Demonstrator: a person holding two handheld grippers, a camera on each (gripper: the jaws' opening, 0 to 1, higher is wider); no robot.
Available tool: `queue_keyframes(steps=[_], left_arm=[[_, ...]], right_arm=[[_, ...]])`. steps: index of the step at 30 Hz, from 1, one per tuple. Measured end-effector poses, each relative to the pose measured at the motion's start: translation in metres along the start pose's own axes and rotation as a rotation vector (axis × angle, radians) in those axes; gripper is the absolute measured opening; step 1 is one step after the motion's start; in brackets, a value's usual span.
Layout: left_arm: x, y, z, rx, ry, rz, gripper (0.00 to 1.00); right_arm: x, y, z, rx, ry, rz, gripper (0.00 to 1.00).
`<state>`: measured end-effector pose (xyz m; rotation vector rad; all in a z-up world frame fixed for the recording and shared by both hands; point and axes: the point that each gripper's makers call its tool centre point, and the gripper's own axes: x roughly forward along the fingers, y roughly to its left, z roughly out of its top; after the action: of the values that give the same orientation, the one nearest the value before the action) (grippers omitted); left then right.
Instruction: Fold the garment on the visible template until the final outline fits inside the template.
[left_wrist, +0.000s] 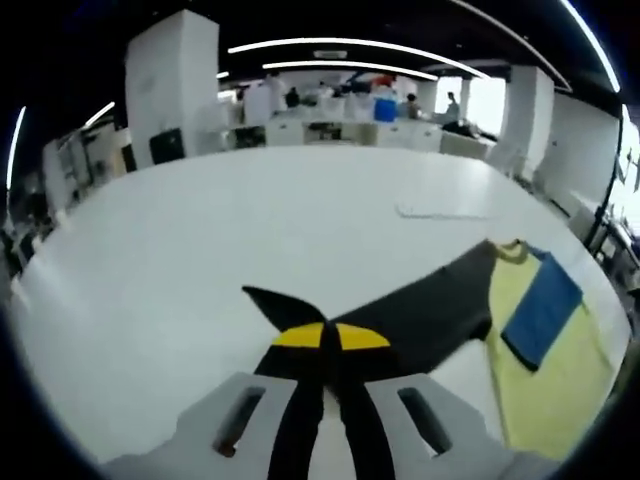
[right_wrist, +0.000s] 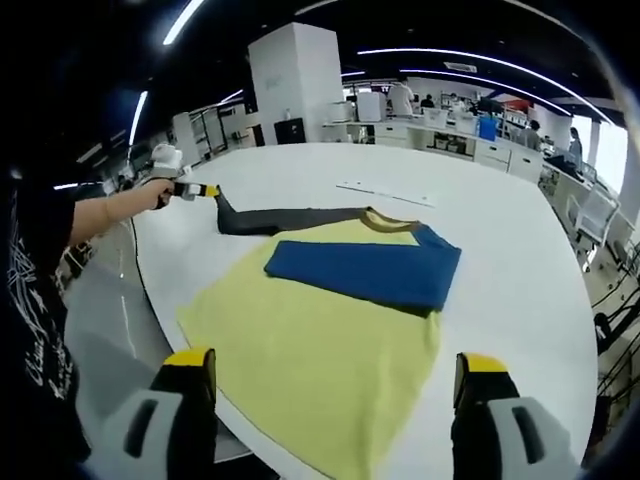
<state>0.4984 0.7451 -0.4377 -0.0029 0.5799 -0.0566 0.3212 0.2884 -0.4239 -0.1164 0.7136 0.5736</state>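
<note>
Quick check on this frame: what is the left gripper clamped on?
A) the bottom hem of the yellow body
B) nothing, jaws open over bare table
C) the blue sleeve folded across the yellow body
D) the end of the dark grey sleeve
D: in the left gripper view the yellow-tipped jaws of the left gripper are closed on the end of the dark grey sleeve, which is stretched out away from the yellow body; the blue sleeve lies folded on it.

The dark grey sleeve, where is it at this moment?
The dark grey sleeve lies stretched on the white table, past the blue sleeve folded over the yellow shirt; the left hand-held gripper is shut on its end.
</note>
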Motion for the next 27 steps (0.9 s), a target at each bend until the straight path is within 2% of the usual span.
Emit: queue_keyframes(steps=[4,11,27], left_arm=[[0.005,-0.027,0.011,0.036,-0.035,-0.067,0.0],[0.007,-0.066,0.025,0.102,-0.055,-0.122,0.0],[0.013,-0.139,0.05,0.075,-0.102,-0.245,0.0]], right_arm=[[-0.001,0.002,0.002,-0.019,-0.002,0.003,0.99],[-0.004,0.005,0.004,-0.03,-0.013,0.015,0.99],[-0.012,0.012,-0.009,-0.03,-0.002,0.013,0.99]])
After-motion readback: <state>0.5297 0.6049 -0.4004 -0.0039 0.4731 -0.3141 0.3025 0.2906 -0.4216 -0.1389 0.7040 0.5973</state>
